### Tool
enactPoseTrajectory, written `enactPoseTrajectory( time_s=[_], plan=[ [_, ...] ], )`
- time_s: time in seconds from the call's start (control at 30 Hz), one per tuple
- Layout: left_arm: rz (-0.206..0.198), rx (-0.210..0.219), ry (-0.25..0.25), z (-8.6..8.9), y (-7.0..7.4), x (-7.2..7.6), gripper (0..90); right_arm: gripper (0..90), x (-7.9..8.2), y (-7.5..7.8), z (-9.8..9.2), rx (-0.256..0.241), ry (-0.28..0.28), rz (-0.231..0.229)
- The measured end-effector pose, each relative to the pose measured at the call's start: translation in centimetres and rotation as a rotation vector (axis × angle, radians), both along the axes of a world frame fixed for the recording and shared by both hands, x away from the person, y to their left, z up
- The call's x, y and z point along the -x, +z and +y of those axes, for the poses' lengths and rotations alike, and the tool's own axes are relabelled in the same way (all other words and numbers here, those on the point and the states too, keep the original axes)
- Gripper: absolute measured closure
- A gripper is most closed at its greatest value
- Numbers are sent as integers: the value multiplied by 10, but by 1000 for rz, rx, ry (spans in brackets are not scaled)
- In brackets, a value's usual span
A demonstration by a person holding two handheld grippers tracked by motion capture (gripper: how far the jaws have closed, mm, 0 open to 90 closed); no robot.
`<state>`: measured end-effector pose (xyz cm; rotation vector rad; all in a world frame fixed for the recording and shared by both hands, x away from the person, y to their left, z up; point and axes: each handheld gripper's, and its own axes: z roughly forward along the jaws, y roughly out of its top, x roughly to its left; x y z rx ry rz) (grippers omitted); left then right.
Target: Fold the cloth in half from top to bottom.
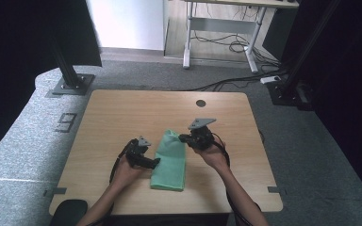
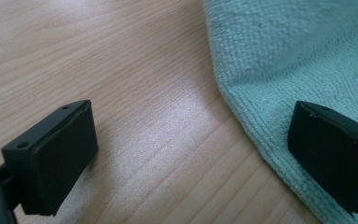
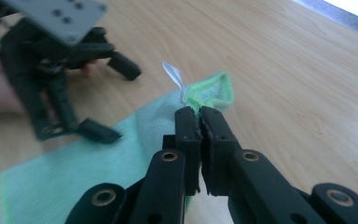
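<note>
The wooden table (image 1: 122, 117) spans mid-frame in the high view, its near edge cut off at the bottom. A folded green cloth (image 1: 170, 161) lies at its centre. The right gripper (image 3: 199, 113) pinches the cloth's corner, the white tag (image 3: 174, 74) poking out above. The left gripper (image 2: 191, 154) straddles the cloth's edge, spread wide.

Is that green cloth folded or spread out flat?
Folded: the cloth lies as a narrow strip, and the right claw pinches one corner.
</note>
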<state>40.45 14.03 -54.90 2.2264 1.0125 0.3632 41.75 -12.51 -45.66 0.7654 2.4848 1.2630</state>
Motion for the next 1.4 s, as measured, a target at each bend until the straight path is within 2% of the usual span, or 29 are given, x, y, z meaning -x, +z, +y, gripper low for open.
enactPoseTrajectory(
  time_s=[0.43,0.57,0.7,0.93,1.13,1.27,1.3,1.33,1.4],
  plan=[
    [0,-3,5,0,0,0,12,851,51,-9,-1,-9,88,9],
    [0,-3,6,0,0,0,10,850,64,-17,-1,8,103,15],
    [0,-4,7,0,0,-1,8,850,74,-30,-3,23,107,43],
    [0,-2,5,0,0,-1,7,844,80,-56,-7,53,96,105],
    [2,-1,-5,1,0,-1,6,839,83,-66,-6,82,95,135],
    [19,7,-21,3,1,-1,6,833,84,-74,-5,100,84,158],
    [44,14,-40,4,5,1,14,829,85,-75,-5,95,78,160],
    [44,14,-40,4,5,1,18,829,85,-75,-5,95,78,160],
    [38,15,-71,3,11,8,18,823,85,-76,-6,96,71,162]
  ],
)
